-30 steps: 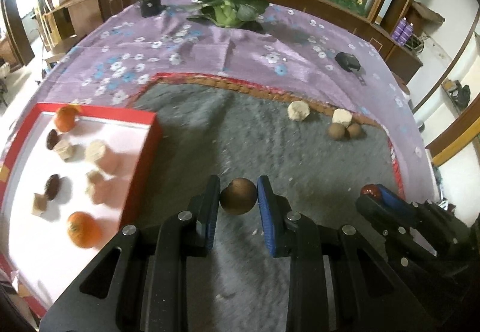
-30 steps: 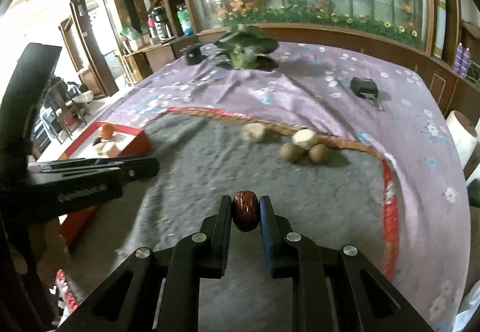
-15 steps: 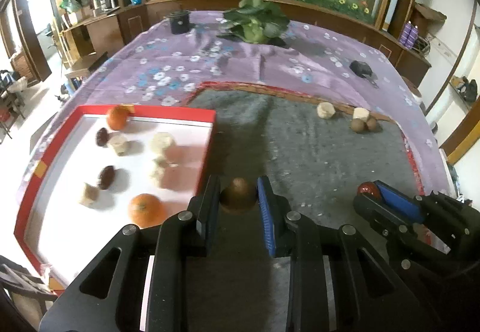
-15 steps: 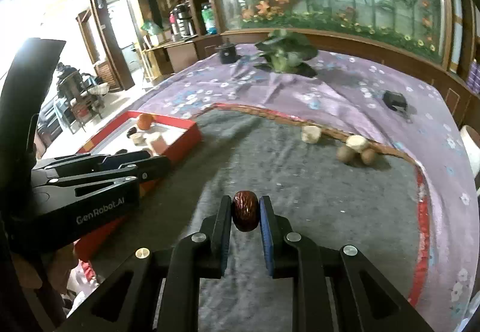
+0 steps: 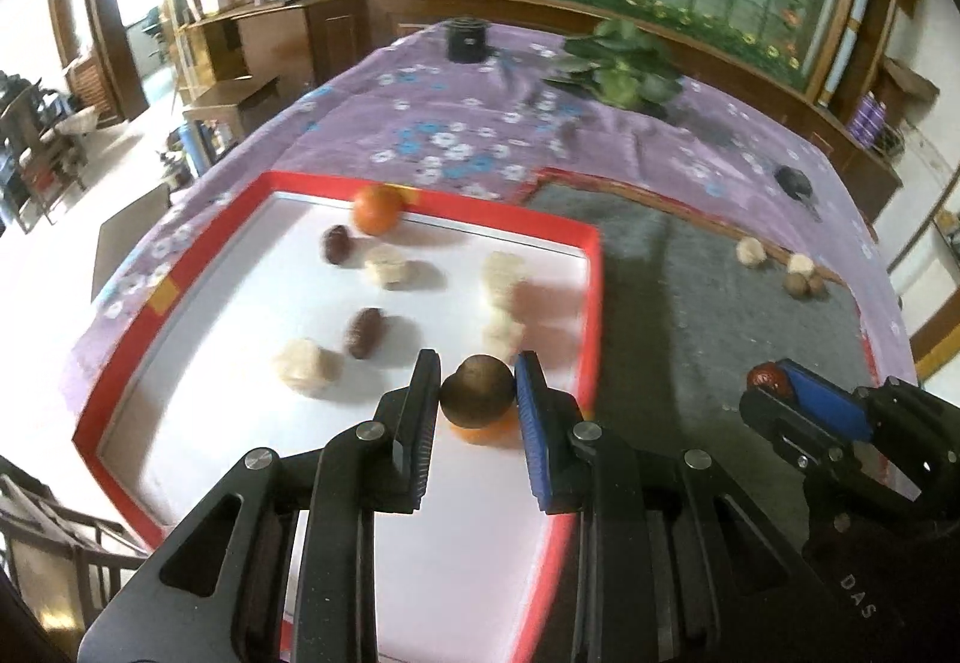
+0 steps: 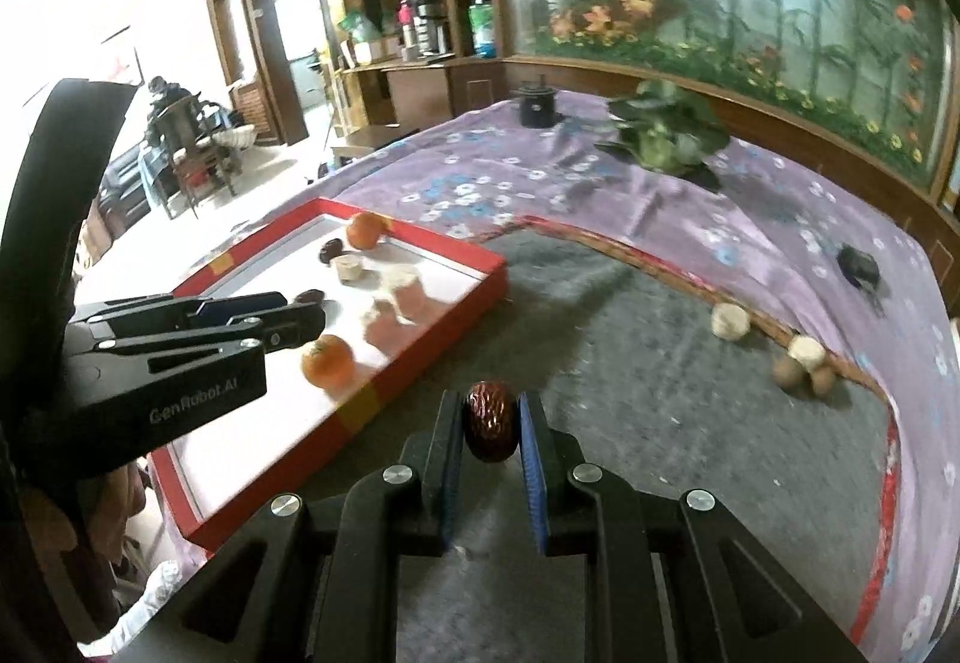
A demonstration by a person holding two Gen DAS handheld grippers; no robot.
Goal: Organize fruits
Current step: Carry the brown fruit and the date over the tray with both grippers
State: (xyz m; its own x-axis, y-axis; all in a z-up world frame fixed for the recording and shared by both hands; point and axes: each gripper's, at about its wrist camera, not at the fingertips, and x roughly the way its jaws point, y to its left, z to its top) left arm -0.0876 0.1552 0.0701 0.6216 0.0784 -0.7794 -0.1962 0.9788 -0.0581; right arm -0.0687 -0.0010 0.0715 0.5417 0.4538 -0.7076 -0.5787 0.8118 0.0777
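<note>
My left gripper (image 5: 477, 393) is shut on a round brown fruit (image 5: 478, 392) and hangs over the near right part of the red-rimmed white tray (image 5: 591, 303). An orange (image 5: 486, 432) lies in the tray, half hidden under the held fruit. Another orange (image 5: 377, 209), dark red dates (image 5: 364, 332) and pale fruits (image 5: 387, 266) also sit in the tray. My right gripper (image 6: 491, 423) is shut on a dark red date (image 6: 491, 421) above the grey mat (image 6: 660, 393), right of the tray (image 6: 420, 369). Its tip shows in the left wrist view with the date (image 5: 765, 378).
Two pale fruits (image 6: 730, 321) and two brown fruits (image 6: 787, 372) lie at the mat's far right edge. A leafy green plant (image 6: 666, 135), a black pot (image 6: 537, 108) and a small black object (image 6: 858, 264) stand on the purple flowered cloth (image 6: 480, 171). Wooden furniture is beyond the table's left edge.
Both grippers have swung left with their fruits still held. The left one went from over the grey mat to over the tray; the right one came closer to the tray's right edge.
</note>
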